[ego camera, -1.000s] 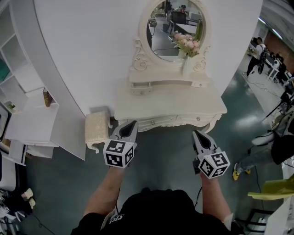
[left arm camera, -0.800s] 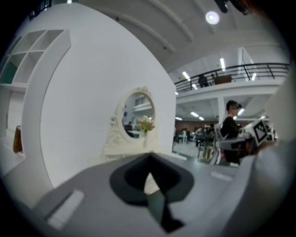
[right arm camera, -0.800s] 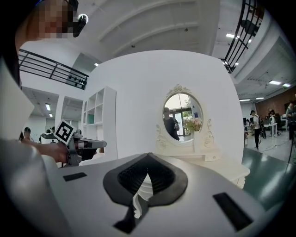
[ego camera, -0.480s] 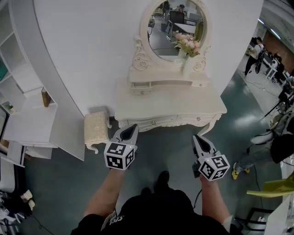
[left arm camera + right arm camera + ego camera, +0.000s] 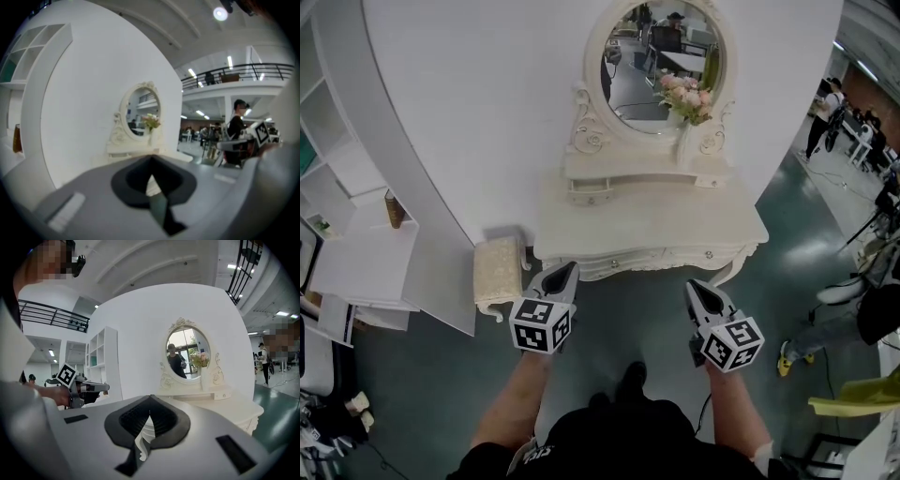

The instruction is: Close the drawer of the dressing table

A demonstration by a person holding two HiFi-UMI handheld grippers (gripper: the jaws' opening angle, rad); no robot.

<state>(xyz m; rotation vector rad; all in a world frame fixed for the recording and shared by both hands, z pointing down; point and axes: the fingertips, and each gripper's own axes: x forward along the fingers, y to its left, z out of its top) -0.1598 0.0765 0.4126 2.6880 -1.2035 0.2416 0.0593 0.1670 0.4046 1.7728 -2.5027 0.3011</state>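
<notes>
The white dressing table (image 5: 647,220) stands against the curved white wall, with an oval mirror (image 5: 661,61) and a vase of flowers (image 5: 686,97) on it. On its upper shelf the small left drawer (image 5: 589,195) sticks out a little. My left gripper (image 5: 562,270) is shut and empty, just short of the table's front left corner. My right gripper (image 5: 692,285) is also shut and empty, in front of the table's right part. The table shows beyond the closed tips in the left gripper view (image 5: 151,158) and the right gripper view (image 5: 150,397).
A cushioned stool (image 5: 495,267) stands at the table's left, close to my left gripper. A white shelf unit (image 5: 356,244) fills the far left. People stand at the right (image 5: 823,117), and a seated person's leg (image 5: 825,323) and a yellow object (image 5: 853,398) are near the right edge.
Both grippers have sunk slightly in front of the table and stayed shut. A foot has come into view below them.
</notes>
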